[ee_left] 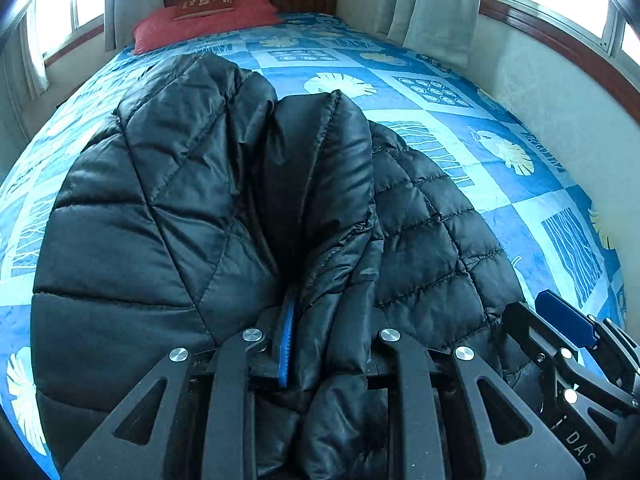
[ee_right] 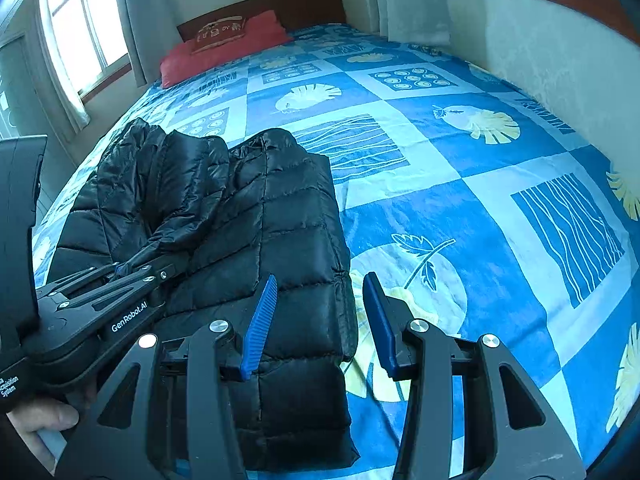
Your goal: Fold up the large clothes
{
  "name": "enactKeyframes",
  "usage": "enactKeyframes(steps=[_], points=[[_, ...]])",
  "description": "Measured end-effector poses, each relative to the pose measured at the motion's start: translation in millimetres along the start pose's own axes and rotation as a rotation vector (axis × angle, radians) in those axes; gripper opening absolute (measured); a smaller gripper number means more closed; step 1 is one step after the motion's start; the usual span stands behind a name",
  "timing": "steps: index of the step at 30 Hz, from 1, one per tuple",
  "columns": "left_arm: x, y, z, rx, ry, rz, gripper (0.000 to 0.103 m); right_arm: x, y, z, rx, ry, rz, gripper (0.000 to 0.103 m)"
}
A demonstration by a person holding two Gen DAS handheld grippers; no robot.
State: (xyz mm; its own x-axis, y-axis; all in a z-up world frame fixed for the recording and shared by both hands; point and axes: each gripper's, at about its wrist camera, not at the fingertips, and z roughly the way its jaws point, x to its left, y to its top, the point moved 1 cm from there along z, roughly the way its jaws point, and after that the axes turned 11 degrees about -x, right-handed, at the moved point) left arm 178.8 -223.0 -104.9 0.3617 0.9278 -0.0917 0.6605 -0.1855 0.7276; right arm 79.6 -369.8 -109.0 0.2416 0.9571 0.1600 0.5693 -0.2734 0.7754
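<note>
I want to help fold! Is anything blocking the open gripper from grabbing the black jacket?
Nothing visible. The right gripper hangs open over the black jacket's edge on the bed. The left gripper is shut on a bunch of it.

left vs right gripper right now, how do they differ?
The left gripper is clamped on a bunched fold of the black puffer jacket; the right gripper holds nothing. The left gripper's jaws are narrow, with fabric filling the gap; the right gripper's jaws stand apart over the jacket's edge and the blue bedspread. Both have black frames with blue pads and point down at the bed.
</note>
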Motion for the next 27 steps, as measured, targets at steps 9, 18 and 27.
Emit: enactKeyframes(steps=[9,18,27], points=[[-27,7,-36,-0.054,-0.009,0.052,0.056,-6,3,-13,-0.015,-0.03,-0.004,0.045],[-37,21,-102,-0.118,-0.134,0.038,0.068,-11,7,-37,-0.041,-0.056,-0.015,0.046],[31,31,-160,-0.262,-0.048,-0.03,0.077,30,22,-55,-0.089,-0.011,-0.075,0.052]])
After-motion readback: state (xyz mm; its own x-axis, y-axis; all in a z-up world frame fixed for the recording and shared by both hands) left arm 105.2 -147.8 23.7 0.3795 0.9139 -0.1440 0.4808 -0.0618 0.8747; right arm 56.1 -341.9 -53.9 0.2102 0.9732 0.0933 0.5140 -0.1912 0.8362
